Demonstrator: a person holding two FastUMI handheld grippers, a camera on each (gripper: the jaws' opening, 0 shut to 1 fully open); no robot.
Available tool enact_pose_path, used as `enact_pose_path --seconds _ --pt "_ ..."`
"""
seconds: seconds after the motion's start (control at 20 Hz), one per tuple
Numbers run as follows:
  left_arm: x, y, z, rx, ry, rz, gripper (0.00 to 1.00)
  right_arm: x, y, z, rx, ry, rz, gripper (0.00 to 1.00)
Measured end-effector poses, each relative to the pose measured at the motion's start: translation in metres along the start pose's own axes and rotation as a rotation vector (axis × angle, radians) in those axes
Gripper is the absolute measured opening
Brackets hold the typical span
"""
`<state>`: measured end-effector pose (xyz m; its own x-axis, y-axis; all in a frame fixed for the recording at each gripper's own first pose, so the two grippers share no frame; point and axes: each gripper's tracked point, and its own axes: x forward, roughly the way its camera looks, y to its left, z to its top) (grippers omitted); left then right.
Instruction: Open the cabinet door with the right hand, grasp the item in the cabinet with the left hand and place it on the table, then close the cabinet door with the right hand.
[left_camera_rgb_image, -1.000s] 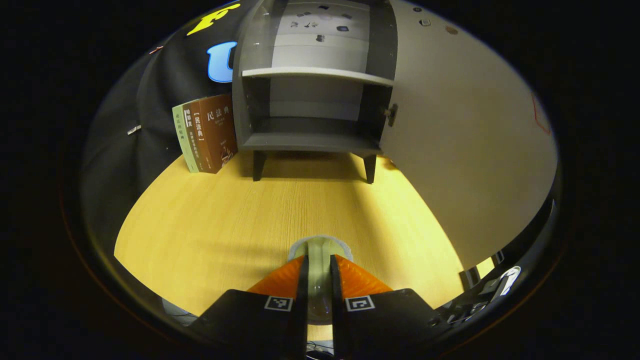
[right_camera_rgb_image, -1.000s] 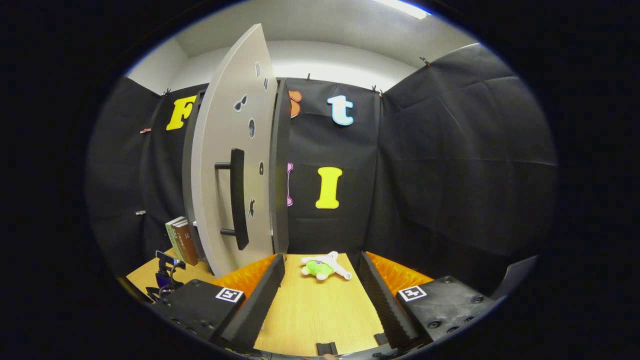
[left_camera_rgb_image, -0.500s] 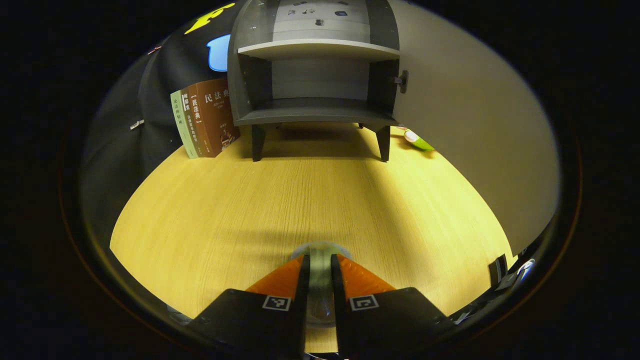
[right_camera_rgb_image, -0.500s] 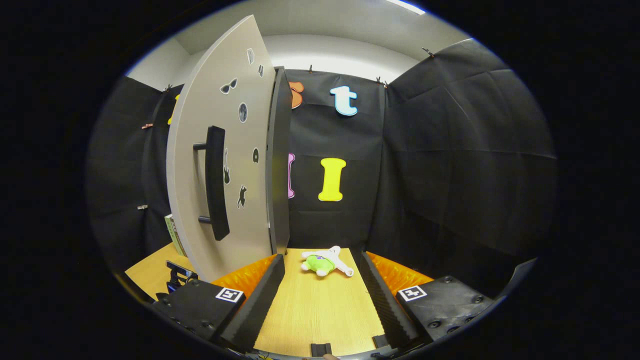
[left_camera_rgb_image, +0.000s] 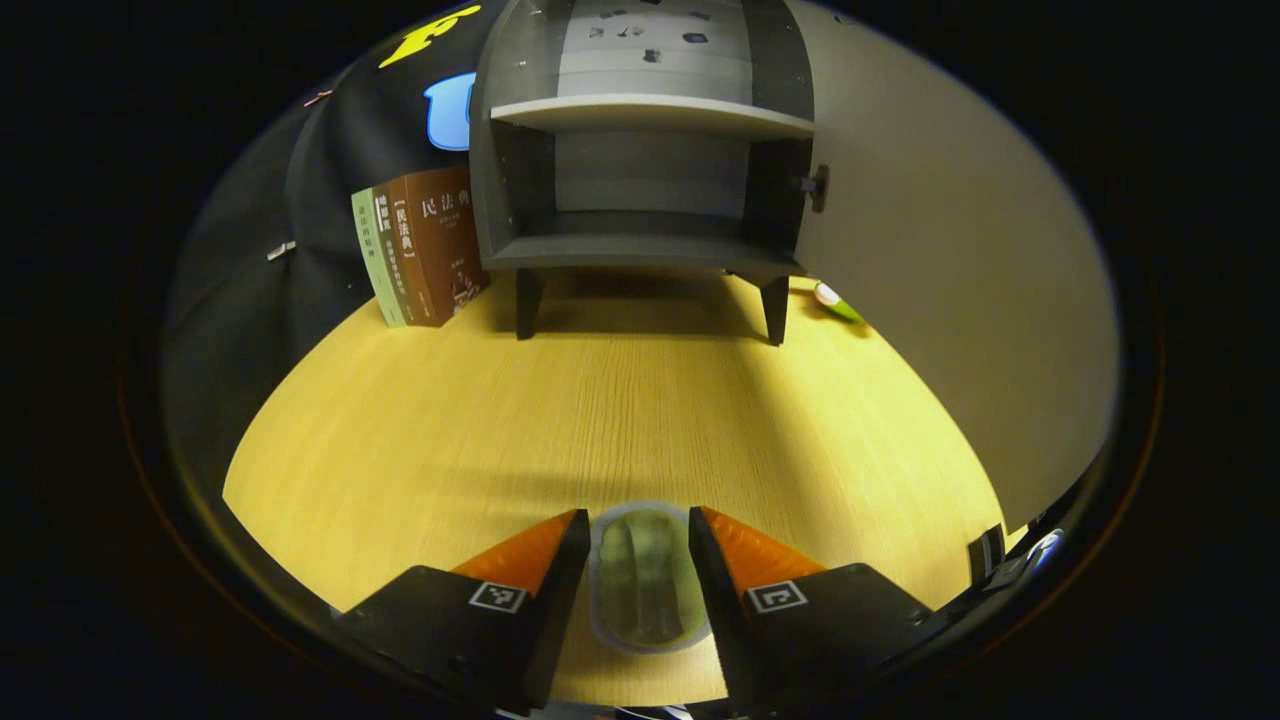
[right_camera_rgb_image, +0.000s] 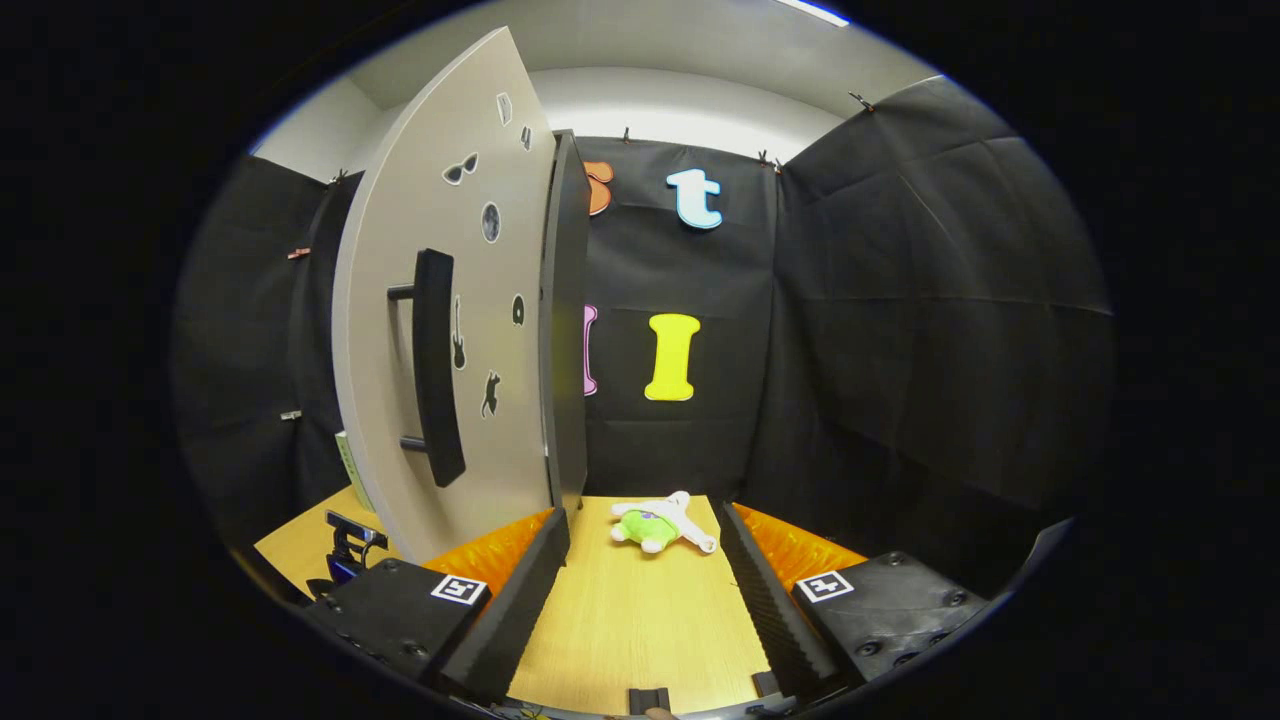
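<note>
Left gripper view: the left gripper has its fingers apart, flanking a small clear plastic cup that rests on the yellow wooden tabletop, well in front of the grey cabinet with its pale door swung open. Right gripper view: the right gripper fingers are spread, holding nothing, near a green-and-white plush toy.

Left gripper view dim and warm; tabletop lit unevenly, with a dark shadow under the cabinet and a soft band across the near wood. Clear item at the bottom edge blurred. Right gripper view brighter: ceiling light strip up top, door evenly lit, no glare. Strong fisheye bowing toward the rims of both.
</note>
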<state>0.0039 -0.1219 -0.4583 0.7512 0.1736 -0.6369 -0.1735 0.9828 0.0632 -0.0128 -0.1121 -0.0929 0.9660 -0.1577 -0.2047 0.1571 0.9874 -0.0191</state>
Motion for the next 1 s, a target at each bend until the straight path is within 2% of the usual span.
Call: enact_pose_path --seconds 0.2,0.25,0.5,0.55,0.6,0.8,0.85,1.0 --pt "-0.043 0.008 0.045 -0.024 -0.080 -0.029 0.67 -0.010 0.016 0.007 0.010 -0.004 0.040 0.96" --pt "-0.057 0.010 0.058 -0.021 -0.109 -0.045 0.76 -0.012 0.022 0.009 0.014 -0.008 0.054 0.96" --pt "-0.139 0.028 0.139 0.028 -0.285 -0.096 0.83 -0.021 0.054 0.024 0.017 -0.032 0.148 0.96" --pt "-0.157 0.034 0.154 0.041 -0.325 -0.087 0.91 -0.023 0.058 0.025 0.013 -0.036 0.167 0.96" --pt "-0.175 0.040 0.167 0.053 -0.360 -0.075 0.95 -0.023 0.062 0.027 0.008 -0.041 0.182 0.96" --pt "-0.233 0.047 0.202 0.041 -0.439 -0.054 0.96 -0.018 0.074 0.038 0.023 -0.065 0.243 0.97" --pt "-0.247 0.049 0.211 0.028 -0.455 -0.039 0.96 -0.016 0.079 0.038 0.032 -0.064 0.263 0.95" --pt "-0.291 0.051 0.243 0.038 -0.546 0.002 0.94 -0.010 0.084 0.047 0.045 -0.080 0.308 0.98"
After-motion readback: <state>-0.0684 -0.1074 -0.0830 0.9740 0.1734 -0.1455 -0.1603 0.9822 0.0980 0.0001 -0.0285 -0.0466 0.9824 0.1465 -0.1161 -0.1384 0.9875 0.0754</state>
